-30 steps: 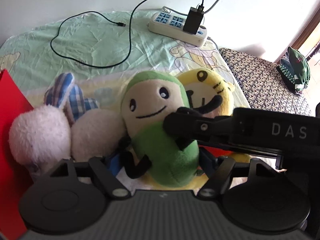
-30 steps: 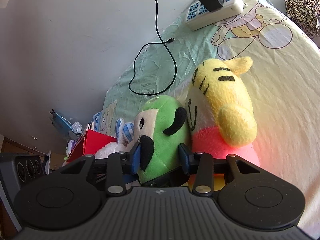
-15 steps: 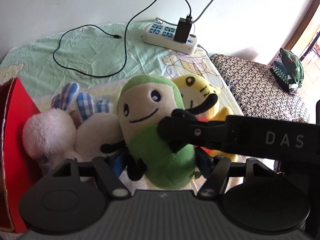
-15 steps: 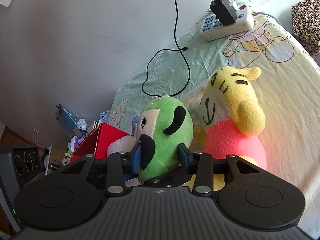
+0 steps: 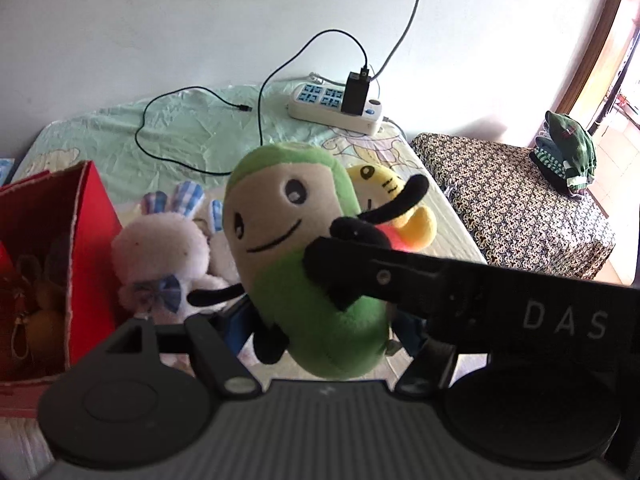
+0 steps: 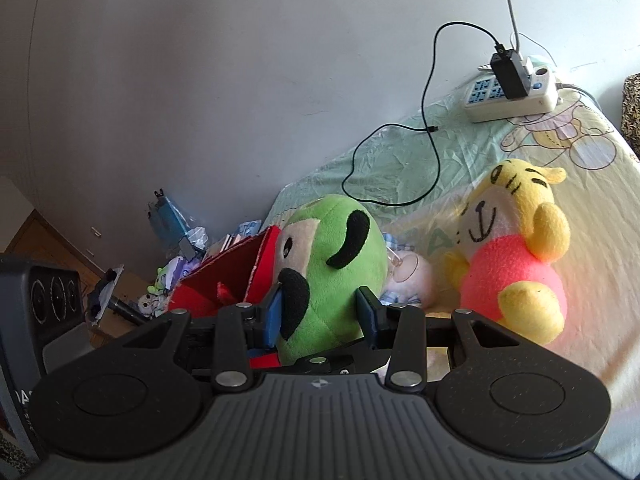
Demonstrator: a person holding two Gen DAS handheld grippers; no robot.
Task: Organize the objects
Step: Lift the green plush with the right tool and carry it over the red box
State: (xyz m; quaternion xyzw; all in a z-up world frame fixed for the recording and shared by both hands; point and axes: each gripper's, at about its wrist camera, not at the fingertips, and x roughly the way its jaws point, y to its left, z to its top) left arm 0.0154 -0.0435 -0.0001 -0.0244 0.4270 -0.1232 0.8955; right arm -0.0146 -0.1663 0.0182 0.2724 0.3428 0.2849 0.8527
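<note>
A green plush toy (image 5: 296, 256) with a cream face and black limbs hangs lifted above the bed. My left gripper (image 5: 320, 324) and my right gripper (image 6: 320, 312) are both shut on its lower body (image 6: 332, 272). The right gripper's black body crosses the left wrist view in front of the toy. A yellow plush tiger in a pink shirt (image 6: 516, 248) lies on the bed to the right. A white plush rabbit with checked ears (image 5: 160, 256) lies to the left, next to an open red box (image 5: 60, 264).
A white power strip (image 5: 336, 108) with a black charger and a black cable (image 5: 200, 128) lies at the back of the bed by the wall. A patterned bench (image 5: 516, 196) with folded green clothes (image 5: 568, 156) stands to the right. Clutter lies on the floor past the box (image 6: 168, 240).
Both grippers have risen with the green toy, lifting it off the bed. The tiger and rabbit now lie lower and farther off, and the red box has come more into view.
</note>
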